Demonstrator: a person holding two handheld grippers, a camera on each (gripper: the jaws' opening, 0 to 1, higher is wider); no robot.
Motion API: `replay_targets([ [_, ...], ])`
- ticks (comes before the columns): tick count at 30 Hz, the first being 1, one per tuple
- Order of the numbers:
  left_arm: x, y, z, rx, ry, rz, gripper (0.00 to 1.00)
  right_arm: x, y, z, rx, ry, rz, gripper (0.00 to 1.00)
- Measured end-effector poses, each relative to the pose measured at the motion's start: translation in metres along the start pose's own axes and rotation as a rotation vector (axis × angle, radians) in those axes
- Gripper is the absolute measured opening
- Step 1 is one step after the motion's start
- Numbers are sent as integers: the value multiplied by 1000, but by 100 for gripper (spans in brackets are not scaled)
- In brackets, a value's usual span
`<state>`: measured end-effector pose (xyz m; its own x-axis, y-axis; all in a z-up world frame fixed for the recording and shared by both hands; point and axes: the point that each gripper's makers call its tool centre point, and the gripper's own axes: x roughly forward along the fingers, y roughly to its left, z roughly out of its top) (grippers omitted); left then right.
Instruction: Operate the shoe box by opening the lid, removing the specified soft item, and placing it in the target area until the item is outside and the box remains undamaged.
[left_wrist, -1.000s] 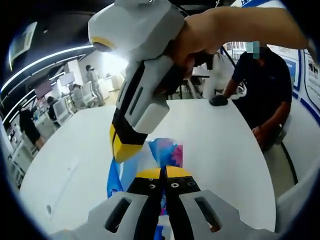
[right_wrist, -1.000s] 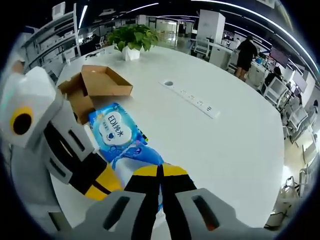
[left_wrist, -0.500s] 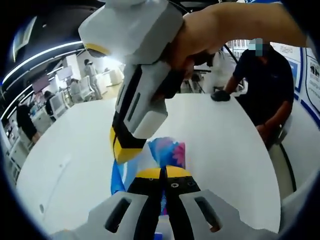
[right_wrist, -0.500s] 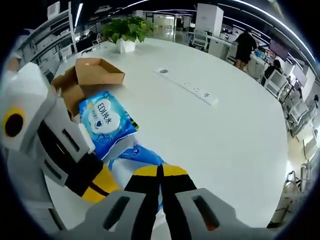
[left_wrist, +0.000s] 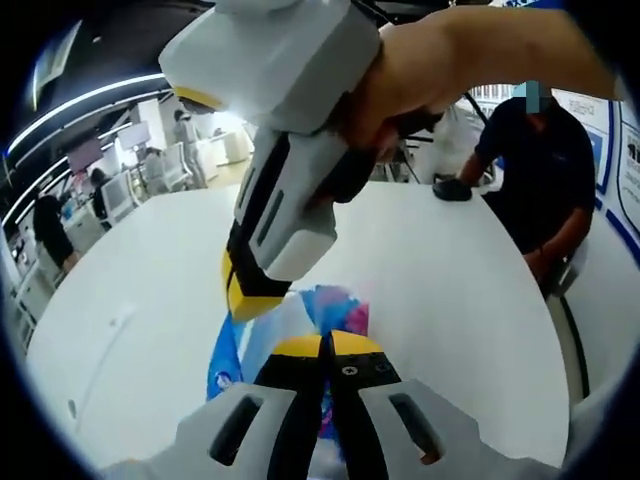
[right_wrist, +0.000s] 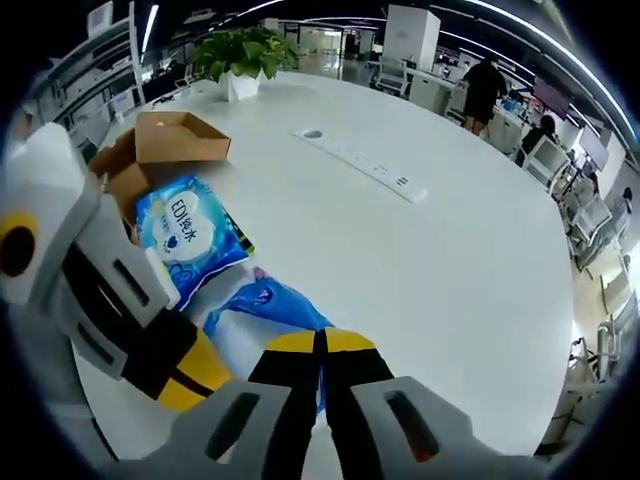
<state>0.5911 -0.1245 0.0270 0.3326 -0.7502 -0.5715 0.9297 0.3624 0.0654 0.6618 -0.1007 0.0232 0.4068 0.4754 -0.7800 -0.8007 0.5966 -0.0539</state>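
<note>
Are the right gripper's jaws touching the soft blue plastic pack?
Touching. The right gripper view shows the right gripper shut on the soft blue plastic pack.

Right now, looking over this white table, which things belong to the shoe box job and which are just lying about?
Part of the job:
- open brown cardboard shoe box
- blue soft pack being held
- left gripper and right gripper, both shut on it

Just lying about:
- blue and white wipes pack
- white power strip
- potted green plant
</note>
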Motion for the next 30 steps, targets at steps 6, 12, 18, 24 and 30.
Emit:
replay_targets([
  [6,1,4,0,-1,-4,10,0,1,-1,0,-4,4,-19,0],
  [12,2,8,2,-18,-10,23,0,4,-1,2,-30,10,-32,0],
  [18,0,6,7,5,-19,29,0,2,0,-2,-59,27,-50,3],
  [24,-7,9,12,28,-24,32,3,-6,1,0,-58,20,-61,5],
  [30,-22,10,4,33,27,36,4,-16,5,3,-49,10,-67,5],
])
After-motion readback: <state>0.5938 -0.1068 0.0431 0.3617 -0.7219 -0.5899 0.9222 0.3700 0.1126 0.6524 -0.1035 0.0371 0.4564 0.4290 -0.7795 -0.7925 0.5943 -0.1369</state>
